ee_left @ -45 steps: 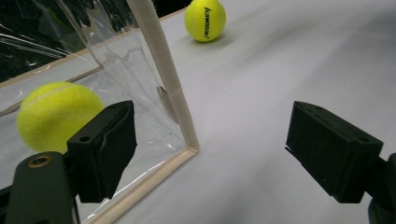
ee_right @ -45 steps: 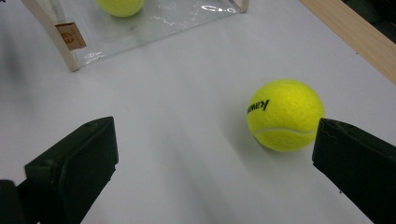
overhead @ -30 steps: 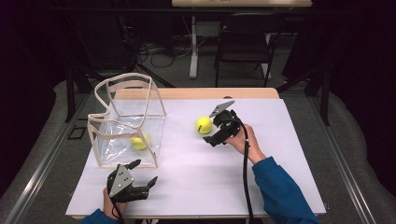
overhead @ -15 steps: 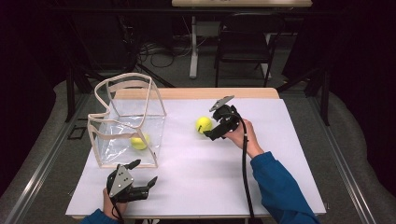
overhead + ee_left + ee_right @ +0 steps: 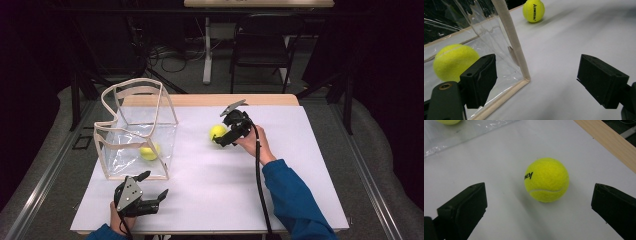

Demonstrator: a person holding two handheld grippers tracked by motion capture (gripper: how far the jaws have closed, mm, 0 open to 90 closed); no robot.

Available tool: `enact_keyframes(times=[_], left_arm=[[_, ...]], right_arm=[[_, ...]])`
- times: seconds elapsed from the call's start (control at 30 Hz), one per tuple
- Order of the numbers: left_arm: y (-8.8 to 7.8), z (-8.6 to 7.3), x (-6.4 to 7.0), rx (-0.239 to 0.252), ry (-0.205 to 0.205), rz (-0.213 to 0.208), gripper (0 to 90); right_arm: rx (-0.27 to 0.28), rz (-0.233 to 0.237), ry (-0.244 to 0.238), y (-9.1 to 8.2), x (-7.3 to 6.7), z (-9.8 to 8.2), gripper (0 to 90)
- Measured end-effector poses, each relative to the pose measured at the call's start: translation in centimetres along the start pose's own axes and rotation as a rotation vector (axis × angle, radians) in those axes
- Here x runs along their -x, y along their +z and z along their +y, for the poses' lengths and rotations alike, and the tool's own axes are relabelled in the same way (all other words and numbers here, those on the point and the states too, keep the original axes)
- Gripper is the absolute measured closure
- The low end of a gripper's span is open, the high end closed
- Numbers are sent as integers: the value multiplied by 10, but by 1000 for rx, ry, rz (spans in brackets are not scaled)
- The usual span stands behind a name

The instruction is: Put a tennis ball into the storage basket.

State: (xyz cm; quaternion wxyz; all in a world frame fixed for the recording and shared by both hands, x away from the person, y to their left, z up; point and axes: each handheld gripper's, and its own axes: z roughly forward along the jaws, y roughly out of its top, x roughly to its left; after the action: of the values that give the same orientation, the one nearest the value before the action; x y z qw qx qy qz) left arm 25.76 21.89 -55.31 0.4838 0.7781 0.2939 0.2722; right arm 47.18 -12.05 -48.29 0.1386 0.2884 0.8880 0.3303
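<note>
A yellow tennis ball (image 5: 217, 132) (image 5: 546, 180) (image 5: 533, 10) lies loose on the white table top, just left of my right gripper (image 5: 224, 138) (image 5: 537, 212). That gripper is open, its jaws wide on either side of the ball and not touching it. A second tennis ball (image 5: 149, 151) (image 5: 454, 62) rests inside a clear plastic bag with beige trim (image 5: 136, 129) (image 5: 510, 42). My left gripper (image 5: 152, 192) (image 5: 536, 82) is open near the table's front edge, just in front of the bag's near corner, holding nothing.
The white sheet (image 5: 300, 165) covers a wooden table whose bare strip (image 5: 210, 100) shows at the back. A black chair (image 5: 260, 45) and cables stand on the floor behind. A blue sleeve (image 5: 295, 205) comes in at the lower right.
My right gripper has moved left and a little farther away, closing in on the loose ball. The left gripper and the bag have stayed put.
</note>
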Motion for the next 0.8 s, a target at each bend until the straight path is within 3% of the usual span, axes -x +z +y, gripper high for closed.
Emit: enact_keyframes(times=[0.33,0.6,0.63,0.8], left_arm=[[0,0,0,0,2,1,160],[1,0,0,-1,1,0,160],[1,0,0,-1,3,-2,160],[0,0,0,1,-2,0,160]], right_arm=[[-14,-14,1,14,1,3,0],[-9,-11,4,15,1,3,0],[-8,-2,28,22,5,1,0],[-19,3,32,28,7,-1,0]])
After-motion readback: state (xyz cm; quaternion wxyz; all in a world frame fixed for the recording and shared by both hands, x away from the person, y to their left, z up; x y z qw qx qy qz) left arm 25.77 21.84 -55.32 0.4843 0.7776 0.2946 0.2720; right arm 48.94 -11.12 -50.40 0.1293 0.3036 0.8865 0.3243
